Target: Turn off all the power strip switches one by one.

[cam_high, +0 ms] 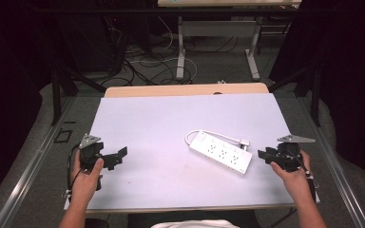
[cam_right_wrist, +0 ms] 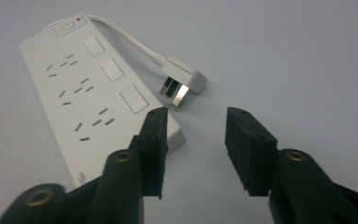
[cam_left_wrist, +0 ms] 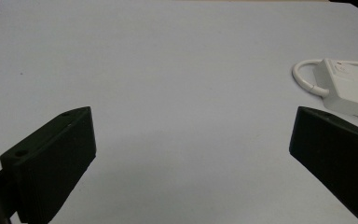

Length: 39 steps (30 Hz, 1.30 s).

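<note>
My right gripper (cam_right_wrist: 193,149) stands partly open and empty at the lower middle of its view; my left gripper (cam_left_wrist: 191,154) gapes wide, empty. The power strip (cam_high: 221,152) lies centre-right, plug (cam_right_wrist: 182,81) beyond. I judge best: straddle the plug squarely, close gently. Print on the strip is unreadable.

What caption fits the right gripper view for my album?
Open right gripper beside a white power strip, its plug lying loose.
</note>
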Each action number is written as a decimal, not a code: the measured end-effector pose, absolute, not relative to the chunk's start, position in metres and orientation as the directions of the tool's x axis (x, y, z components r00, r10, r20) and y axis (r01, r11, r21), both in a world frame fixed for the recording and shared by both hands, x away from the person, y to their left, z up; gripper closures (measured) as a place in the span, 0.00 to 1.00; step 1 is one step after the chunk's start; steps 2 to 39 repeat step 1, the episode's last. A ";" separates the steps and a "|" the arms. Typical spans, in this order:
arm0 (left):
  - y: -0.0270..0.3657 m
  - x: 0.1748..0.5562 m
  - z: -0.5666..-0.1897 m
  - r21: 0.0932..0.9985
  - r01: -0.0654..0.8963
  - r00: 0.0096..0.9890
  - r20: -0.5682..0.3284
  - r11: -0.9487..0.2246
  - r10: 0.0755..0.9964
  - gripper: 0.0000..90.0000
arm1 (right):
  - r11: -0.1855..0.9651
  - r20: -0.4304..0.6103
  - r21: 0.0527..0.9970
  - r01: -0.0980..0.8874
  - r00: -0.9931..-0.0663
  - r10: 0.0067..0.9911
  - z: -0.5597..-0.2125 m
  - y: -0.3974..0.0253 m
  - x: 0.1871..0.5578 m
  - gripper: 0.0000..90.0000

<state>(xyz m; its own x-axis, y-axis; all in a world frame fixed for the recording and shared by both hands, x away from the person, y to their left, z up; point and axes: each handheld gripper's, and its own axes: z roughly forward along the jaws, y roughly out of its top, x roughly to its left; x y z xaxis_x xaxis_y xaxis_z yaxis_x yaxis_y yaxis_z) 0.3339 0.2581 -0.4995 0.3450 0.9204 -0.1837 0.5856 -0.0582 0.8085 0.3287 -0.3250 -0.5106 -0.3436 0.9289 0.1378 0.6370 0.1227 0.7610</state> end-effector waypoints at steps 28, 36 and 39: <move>0.258 0.334 -0.500 0.809 0.585 0.345 -0.183 -0.059 0.920 0.01 | 0.121 0.129 0.766 0.632 -0.334 0.934 -0.512 -0.327 0.328 0.53; 0.258 0.334 -0.500 0.809 0.585 0.345 -0.183 -0.059 0.920 0.01 | 0.121 0.129 0.766 0.632 -0.334 0.934 -0.512 -0.327 0.328 0.53; 0.258 0.334 -0.500 0.809 0.585 0.345 -0.183 -0.059 0.920 0.01 | 0.121 0.129 0.766 0.632 -0.334 0.934 -0.512 -0.327 0.328 0.53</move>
